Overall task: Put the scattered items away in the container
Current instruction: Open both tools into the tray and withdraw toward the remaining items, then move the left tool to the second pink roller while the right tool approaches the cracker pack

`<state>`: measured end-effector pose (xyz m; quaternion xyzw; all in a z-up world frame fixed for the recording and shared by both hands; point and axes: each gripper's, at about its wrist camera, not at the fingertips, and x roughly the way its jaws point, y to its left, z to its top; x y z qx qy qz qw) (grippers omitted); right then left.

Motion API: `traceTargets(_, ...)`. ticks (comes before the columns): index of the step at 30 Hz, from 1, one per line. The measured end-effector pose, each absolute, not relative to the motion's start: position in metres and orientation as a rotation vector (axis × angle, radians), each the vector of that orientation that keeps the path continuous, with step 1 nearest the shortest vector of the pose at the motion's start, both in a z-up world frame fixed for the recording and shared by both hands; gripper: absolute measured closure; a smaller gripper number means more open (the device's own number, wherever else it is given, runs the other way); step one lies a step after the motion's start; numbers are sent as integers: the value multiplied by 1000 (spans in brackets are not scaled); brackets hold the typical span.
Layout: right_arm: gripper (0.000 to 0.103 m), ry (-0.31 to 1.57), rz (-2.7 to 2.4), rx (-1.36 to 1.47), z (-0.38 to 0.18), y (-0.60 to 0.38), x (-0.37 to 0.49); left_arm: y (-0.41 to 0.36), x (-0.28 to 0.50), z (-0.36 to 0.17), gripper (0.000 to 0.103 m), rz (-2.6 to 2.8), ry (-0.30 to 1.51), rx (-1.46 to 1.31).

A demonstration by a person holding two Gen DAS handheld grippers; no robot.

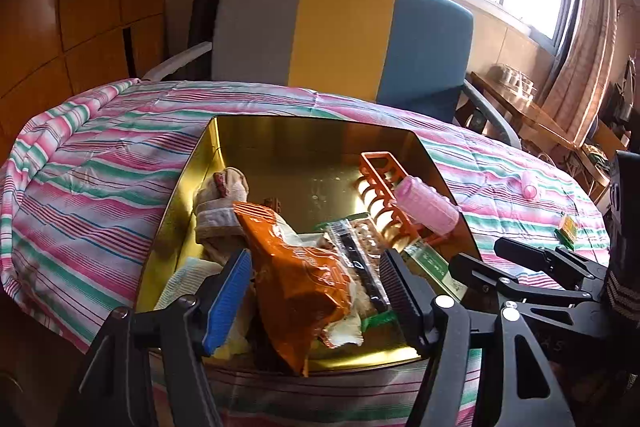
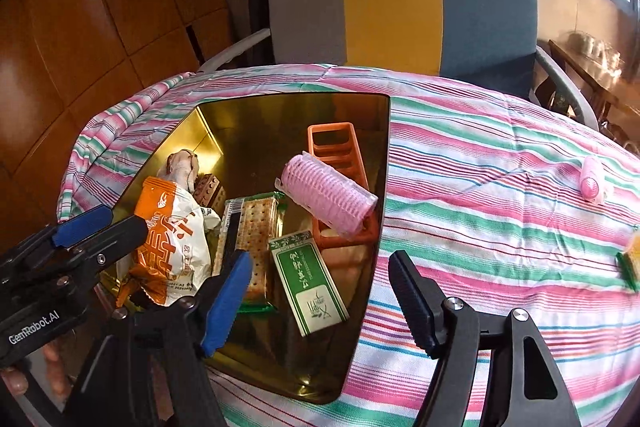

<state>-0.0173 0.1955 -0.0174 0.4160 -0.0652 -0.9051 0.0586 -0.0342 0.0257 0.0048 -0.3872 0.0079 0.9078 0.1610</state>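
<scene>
A gold tin [image 1: 272, 135] [image 2: 360, 359] sits on the striped cloth. It holds an orange snack bag [image 1: 296, 267] [image 2: 172, 239], a cracker pack [image 1: 356, 247] [image 2: 256, 227], a green and white box [image 2: 308, 283] [image 1: 430, 263], an orange rack [image 1: 384, 187] [image 2: 336, 155], a large pink hair roller [image 1: 428, 203] [image 2: 328, 195] and a rolled sock [image 1: 224, 199]. A small pink roller [image 2: 594, 179] [image 1: 530, 187] and a green and yellow packet [image 2: 630, 259] [image 1: 566, 227] lie on the cloth to the right. My left gripper [image 1: 316, 291] is open and empty over the tin's near edge. My right gripper [image 2: 320, 291] is open and empty above the tin's right rim.
The striped cloth [image 2: 480, 187] [image 1: 100, 167] covers a round table. A grey, yellow and blue chair [image 1: 340, 27] [image 2: 400, 7] stands behind it. Wooden panels are at the left, a window and a cluttered bench at the right.
</scene>
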Motion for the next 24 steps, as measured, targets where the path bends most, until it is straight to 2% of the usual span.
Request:
traceTargets(9, 30, -352, -2818, 1295, -25, 243, 19, 75, -3, 7, 35, 2467, 102, -1074)
traceTargets(16, 29, -463, -2892, 1355, -39, 290, 51, 127, 28, -2, 35, 2329, 233, -1052)
traceTargets(24, 28, -680, -3001, 1427, -54, 361, 84, 180, 35, -3, 35, 2186, 287, -1054)
